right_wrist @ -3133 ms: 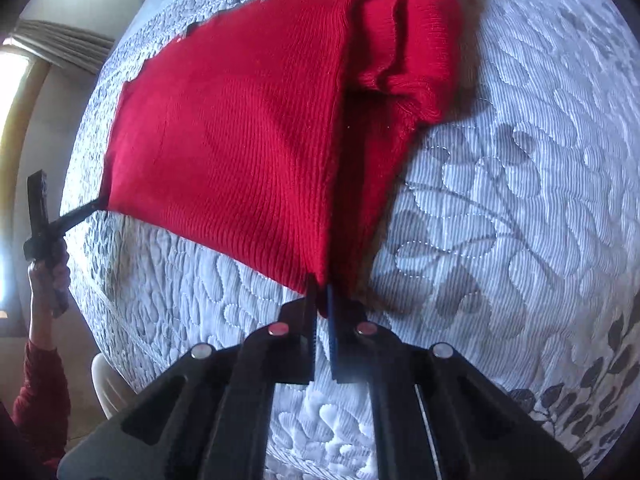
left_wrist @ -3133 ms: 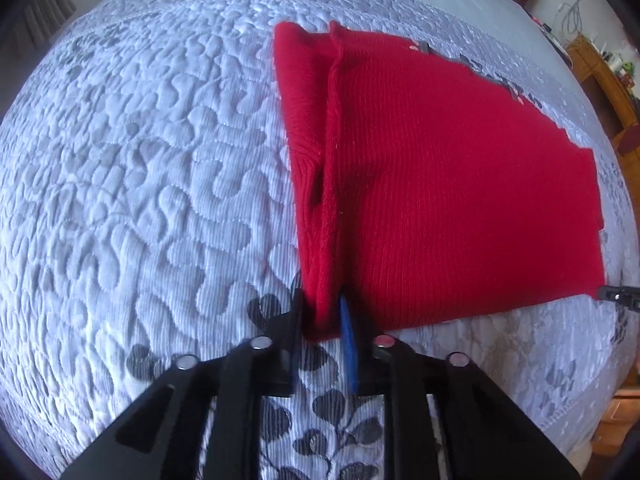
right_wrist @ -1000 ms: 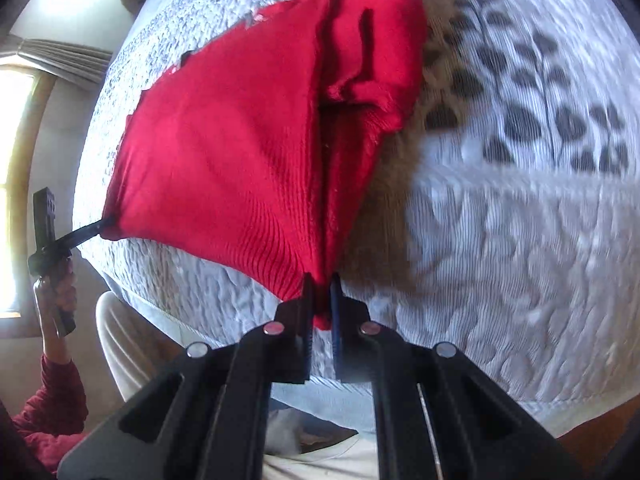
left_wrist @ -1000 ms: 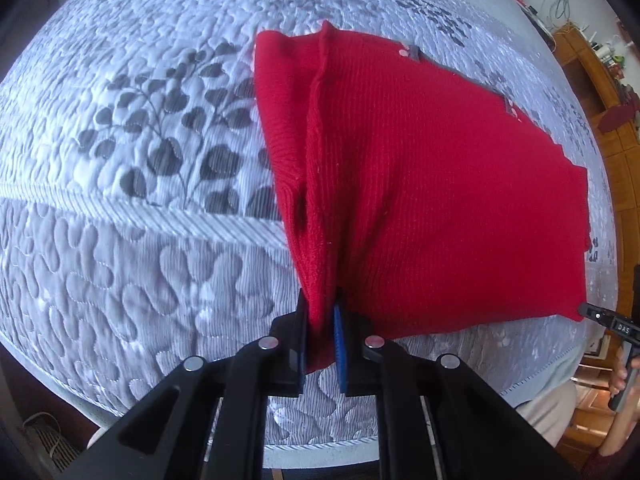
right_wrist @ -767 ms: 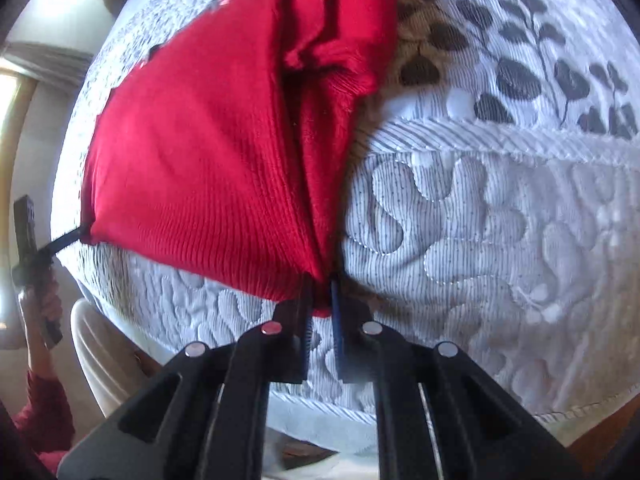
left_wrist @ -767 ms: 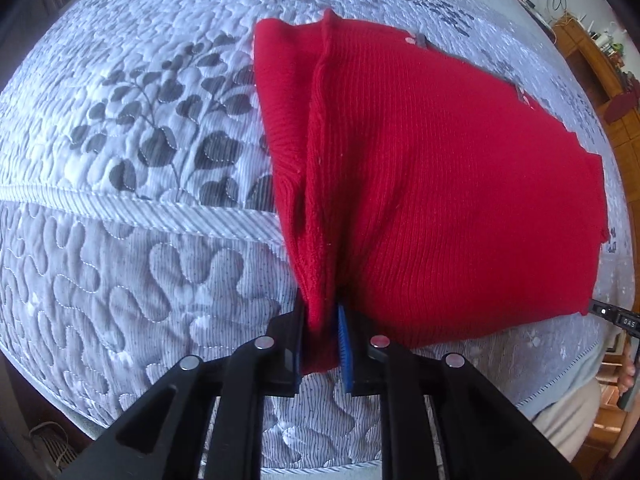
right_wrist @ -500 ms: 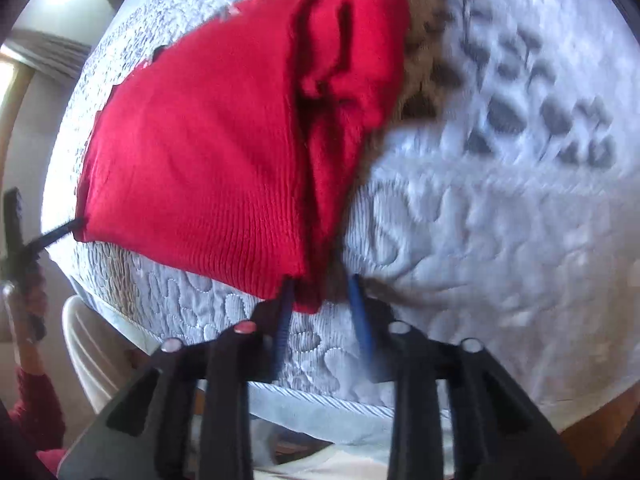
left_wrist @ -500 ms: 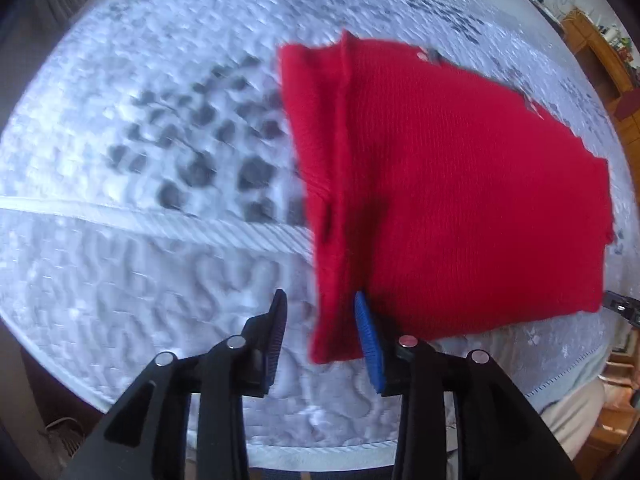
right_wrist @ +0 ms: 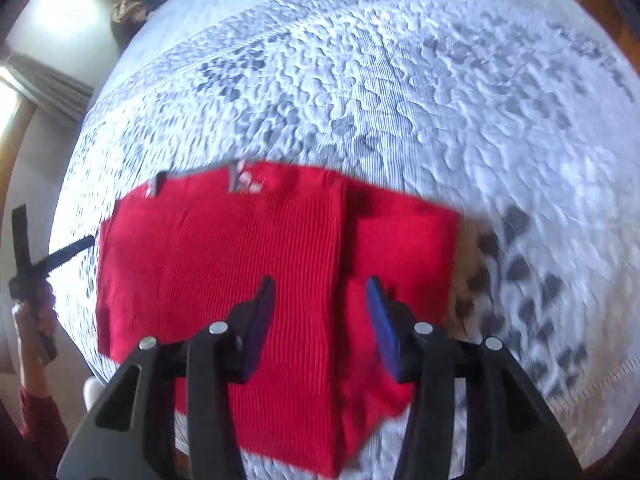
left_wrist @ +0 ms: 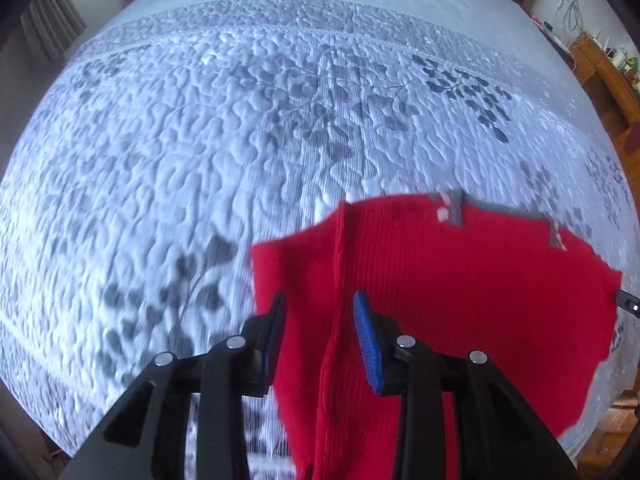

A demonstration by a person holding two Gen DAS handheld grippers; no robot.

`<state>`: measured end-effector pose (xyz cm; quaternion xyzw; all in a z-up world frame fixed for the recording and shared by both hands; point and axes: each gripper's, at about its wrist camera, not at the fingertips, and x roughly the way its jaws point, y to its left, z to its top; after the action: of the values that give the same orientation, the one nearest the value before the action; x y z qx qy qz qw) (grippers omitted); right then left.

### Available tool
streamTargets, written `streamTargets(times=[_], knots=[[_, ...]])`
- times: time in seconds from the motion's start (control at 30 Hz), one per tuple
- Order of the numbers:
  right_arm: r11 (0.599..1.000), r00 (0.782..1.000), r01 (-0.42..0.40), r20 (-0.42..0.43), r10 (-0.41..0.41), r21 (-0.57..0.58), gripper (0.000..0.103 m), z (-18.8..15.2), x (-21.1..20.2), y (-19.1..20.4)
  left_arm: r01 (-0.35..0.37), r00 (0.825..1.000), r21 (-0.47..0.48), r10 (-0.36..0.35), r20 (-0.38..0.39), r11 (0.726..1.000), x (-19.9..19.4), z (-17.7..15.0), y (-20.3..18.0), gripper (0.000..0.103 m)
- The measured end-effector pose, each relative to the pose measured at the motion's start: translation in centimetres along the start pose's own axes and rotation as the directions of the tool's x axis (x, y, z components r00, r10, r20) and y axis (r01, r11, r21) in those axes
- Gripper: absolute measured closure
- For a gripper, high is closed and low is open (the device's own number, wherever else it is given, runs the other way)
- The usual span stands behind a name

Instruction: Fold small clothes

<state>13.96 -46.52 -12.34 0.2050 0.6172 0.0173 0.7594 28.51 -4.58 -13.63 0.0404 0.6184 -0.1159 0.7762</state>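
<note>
Red sweater (left_wrist: 460, 280) lies released on bed (left_wrist: 200, 140), lower frame; both jaws just opened, empty; next, regrip for another fold.

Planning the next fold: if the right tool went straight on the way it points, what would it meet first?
Most likely the red garment lying on the quilt; the open right tool points down at it, though depth is unclear.
</note>
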Motion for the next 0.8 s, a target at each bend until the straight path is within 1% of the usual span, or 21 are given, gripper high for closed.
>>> streamTargets(times=[0.03, 0.1, 0.13, 0.23, 0.27, 0.3, 0.33, 0.37, 0.4, 0.47, 0.57, 0.63, 0.7, 0.77, 0.8], knots=[[1.000, 1.000, -0.013, -0.015, 0.013, 0.008, 0.056, 1.0, 1.0, -0.3, 0.009, 1.000, 0.003, -0.009, -0.004, 1.000, 0.8, 0.7, -0.1, 0.068], [1.000, 0.999, -0.003, -0.038, 0.004, 0.015, 0.056, 2.2, 2.3, -0.6, 0.037, 0.999, 0.008, -0.037, -0.011, 0.999, 1.6, 1.0, -0.2, 0.069], [1.000, 0.999, 0.000, -0.047, 0.001, 0.013, 0.056, 2.6, 2.8, -0.8, 0.056, 0.998, 0.014, -0.056, -0.012, 0.998, 2.0, 1.2, -0.4, 0.069], [1.000, 0.998, -0.002, -0.057, 0.002, 0.003, 0.055, 3.4, 4.0, -0.6, 0.075, 0.997, 0.030, -0.075, -0.009, 0.997, 2.8, 1.3, -0.8, 0.072], [1.000, 0.999, -0.003, -0.048, 0.003, -0.004, 0.058, 3.7, 4.1, -0.5, 0.078, 0.997, 0.038, -0.078, -0.007, 0.996, 3.2, 1.4, -1.0, 0.076], [1.000, 0.999, 0.002, -0.039, -0.002, -0.013, 0.062, 3.8, 4.1, -0.4, 0.079, 0.997, 0.041, -0.079, -0.007, 0.996, 3.4, 1.5, -1.1, 0.086], [1.000, 0.999, 0.004, -0.035, -0.004, -0.019, 0.080, 3.9, 4.1, -0.4, 0.079, 0.997, 0.040, -0.079, -0.009, 0.996, 3.6, 1.6, -1.1, 0.090], [1.000, 0.999, -0.013, -0.037, 0.012, -0.023, 0.099, 3.9, 4.1, -0.4, 0.083, 0.997, 0.029, -0.083, -0.006, 0.996, 3.7, 1.7, -1.1, 0.096], [1.000, 0.999, -0.019, -0.033, 0.018, -0.024, 0.099, 4.0, 4.0, -0.3, 0.085, 0.996, 0.017, -0.085, -0.001, 0.996, 3.6, 1.8, -1.1, 0.099], [0.999, 0.999, -0.032, 0.007, 0.032, -0.041, 0.099, 4.1, 2.9, -0.2, 0.098, 0.995, 0.019, -0.098, 0.022, 0.995, 2.9, 1.9, -1.2, 0.099], [0.997, 0.995, -0.070, 0.074, 0.072, -0.021, 0.099, 4.4, 0.8, -0.7, 0.093, 0.993, 0.028, -0.095, 0.076, 0.995, 1.3, 2.1, -1.2, 0.099], [0.998, 0.993, -0.064, 0.100, 0.065, -0.011, 0.100, 4.8, 0.2, -1.1, 0.079, 0.991, 0.019, -0.081, 0.102, 0.997, 0.9, 2.5, -1.0, 0.099], [0.998, 0.993, -0.064, 0.096, 0.063, 0.011, 0.100, 5.0, 0.6, -1.6, 0.062, 0.993, 0.022, -0.064, 0.096, 0.998, 1.7, 2.6, -0.9, 0.099], [0.999, 0.998, -0.022, 0.052, 0.020, 0.030, 0.100, 5.1, 2.4, -2.2, 0.034, 0.998, 0.014, -0.035, 0.048, 0.999, 3.8, 2.4, -0.6, 0.099], [0.999, 1.000, -0.001, 0.027, 0.000, 0.039, 0.100, 4.9, 3.4, -2.5, 0.031, 0.999, 0.007, -0.031, 0.036, 0.999, 4.6, 2.2, -0.6, 0.099]])
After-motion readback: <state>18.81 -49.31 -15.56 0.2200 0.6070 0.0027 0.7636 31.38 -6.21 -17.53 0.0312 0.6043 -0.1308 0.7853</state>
